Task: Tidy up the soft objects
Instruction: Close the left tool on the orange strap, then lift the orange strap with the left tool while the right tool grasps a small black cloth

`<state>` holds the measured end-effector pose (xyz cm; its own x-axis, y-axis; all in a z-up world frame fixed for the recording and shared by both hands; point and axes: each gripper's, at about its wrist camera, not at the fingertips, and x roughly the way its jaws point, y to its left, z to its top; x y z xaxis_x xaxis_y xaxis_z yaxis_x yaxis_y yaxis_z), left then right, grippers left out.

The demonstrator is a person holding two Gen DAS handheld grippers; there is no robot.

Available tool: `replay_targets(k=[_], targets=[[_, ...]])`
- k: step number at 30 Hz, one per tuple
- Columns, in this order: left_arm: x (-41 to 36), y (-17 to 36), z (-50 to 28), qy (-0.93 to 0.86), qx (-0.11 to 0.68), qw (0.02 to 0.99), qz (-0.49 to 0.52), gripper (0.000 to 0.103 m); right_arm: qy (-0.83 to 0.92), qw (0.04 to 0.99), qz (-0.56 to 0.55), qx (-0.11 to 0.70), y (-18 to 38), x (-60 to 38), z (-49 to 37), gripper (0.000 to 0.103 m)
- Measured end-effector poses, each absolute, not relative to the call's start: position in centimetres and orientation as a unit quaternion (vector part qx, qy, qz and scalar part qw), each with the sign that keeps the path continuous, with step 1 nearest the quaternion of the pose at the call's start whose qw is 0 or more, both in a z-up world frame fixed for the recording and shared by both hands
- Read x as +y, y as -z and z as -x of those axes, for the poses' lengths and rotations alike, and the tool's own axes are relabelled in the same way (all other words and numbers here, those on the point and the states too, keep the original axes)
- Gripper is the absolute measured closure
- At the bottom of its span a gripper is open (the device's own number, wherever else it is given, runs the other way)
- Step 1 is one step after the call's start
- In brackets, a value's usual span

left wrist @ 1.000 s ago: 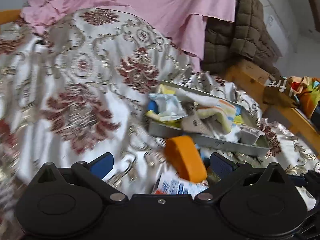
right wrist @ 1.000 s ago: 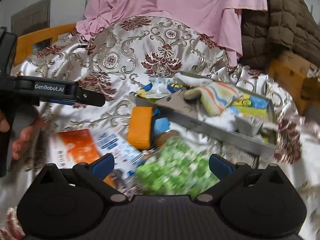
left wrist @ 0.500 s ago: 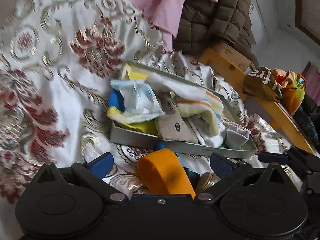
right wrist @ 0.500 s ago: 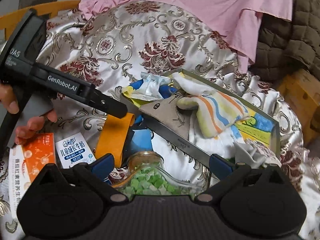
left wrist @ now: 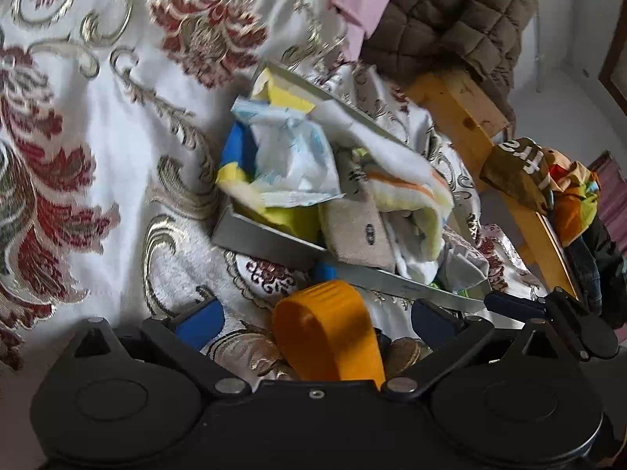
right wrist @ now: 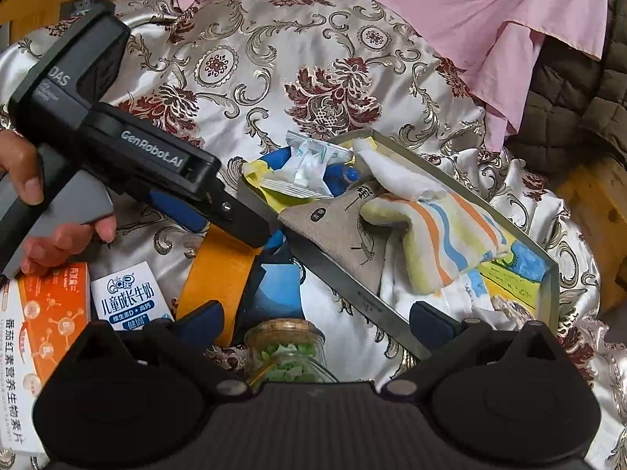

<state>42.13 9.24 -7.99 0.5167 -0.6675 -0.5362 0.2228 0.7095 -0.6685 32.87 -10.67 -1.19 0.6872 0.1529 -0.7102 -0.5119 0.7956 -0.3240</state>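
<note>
Left gripper [left wrist: 317, 319] open around orange tape roll [left wrist: 329, 333], lower centre. Right gripper [right wrist: 315, 319] open above glass jar [right wrist: 288, 352]. Metal tray [right wrist: 345, 274] of cloths centre-right.

**A count of what lies on the bedspread**

One grey metal tray [right wrist: 341, 270] sits on the patterned bedspread [right wrist: 274, 51]. Inside it I count one striped cloth [right wrist: 443, 235], one beige sock [right wrist: 345, 231], one white cloth [right wrist: 395, 174], one crinkled white packet [right wrist: 309, 164] and one yellow-and-blue picture sheet [right wrist: 513, 274] along its right edge.

Outside the tray, near its front edge: one orange band [right wrist: 213, 274], one glass jar [right wrist: 288, 348] of green bits, and two cartons – one white milk carton [right wrist: 129, 297], one orange box [right wrist: 43, 321].

Two grippers are about: the left gripper [right wrist: 243, 231] and the right gripper [right wrist: 313, 321]. One pink sheet [right wrist: 490, 8] and one brown quilted jacket [right wrist: 572, 90] lie at the far edge.
</note>
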Motion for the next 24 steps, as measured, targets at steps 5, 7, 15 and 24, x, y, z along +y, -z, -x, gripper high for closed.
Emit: replay_targets(k=[5,7,15,24], targets=[[9.5,9.0,-43.2,0.278,0.416,0.812,0.302,0.001,-0.187,0.879,0.261,0.352,1.3,-10.5,-33.1,0.000],[9.6,9.3,-43.6,0.285,0.418,0.803,0.314,0.005,-0.184,0.879,0.263,0.353,1.4,-10.4,-33.1,0.000],[9.6,9.9,-44.0,0.308,0.429,0.787,0.318,0.032,-0.181,0.877,0.260,0.361,1.6,-9.9,-33.7,0.000],[10.4,10.2,-44.2,0.327,0.437,0.776,0.316,0.058,-0.172,0.869,0.282,0.370,2.3,-9.2,-34.2,0.000]])
